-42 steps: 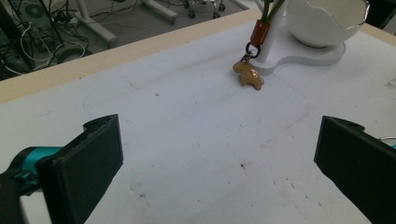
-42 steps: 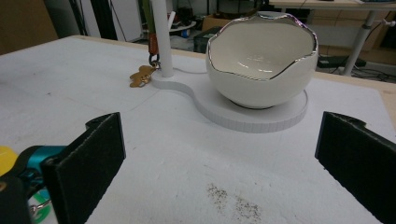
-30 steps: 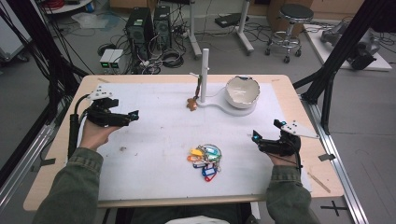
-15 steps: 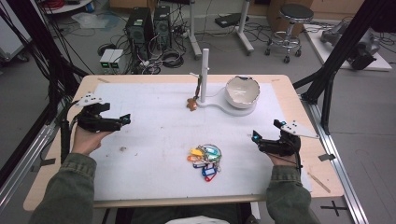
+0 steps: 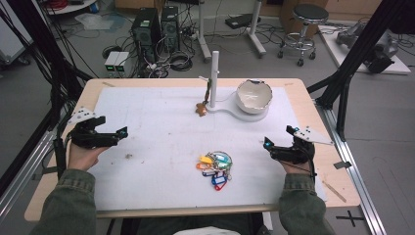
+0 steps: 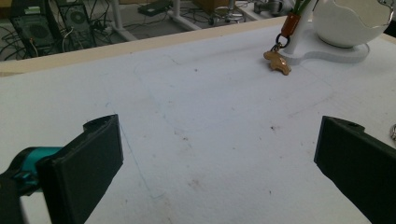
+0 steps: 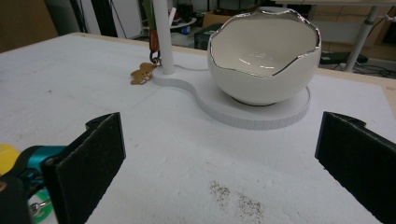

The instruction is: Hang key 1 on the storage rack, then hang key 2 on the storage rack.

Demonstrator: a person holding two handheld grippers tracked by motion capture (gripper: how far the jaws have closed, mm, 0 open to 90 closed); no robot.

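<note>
A bunch of keys with coloured tags lies on the white mat near the front middle. At the back stands a white stand with a post and an eggshell-shaped white bowl. A small brown charm hangs at the foot of the post. My left gripper hovers open over the mat's left side, holding nothing. My right gripper is open and holds nothing at the right, just right of the keys and facing the bowl.
The wooden table's edge runs round the mat. Black frame legs stand at the right and left. On the floor beyond are computer towers, cables and a stool. A yellow tag shows beside my right gripper's left jaw.
My left gripper has drifted left and back toward the person, staying open. The right gripper, the keys and the stand have not moved.
</note>
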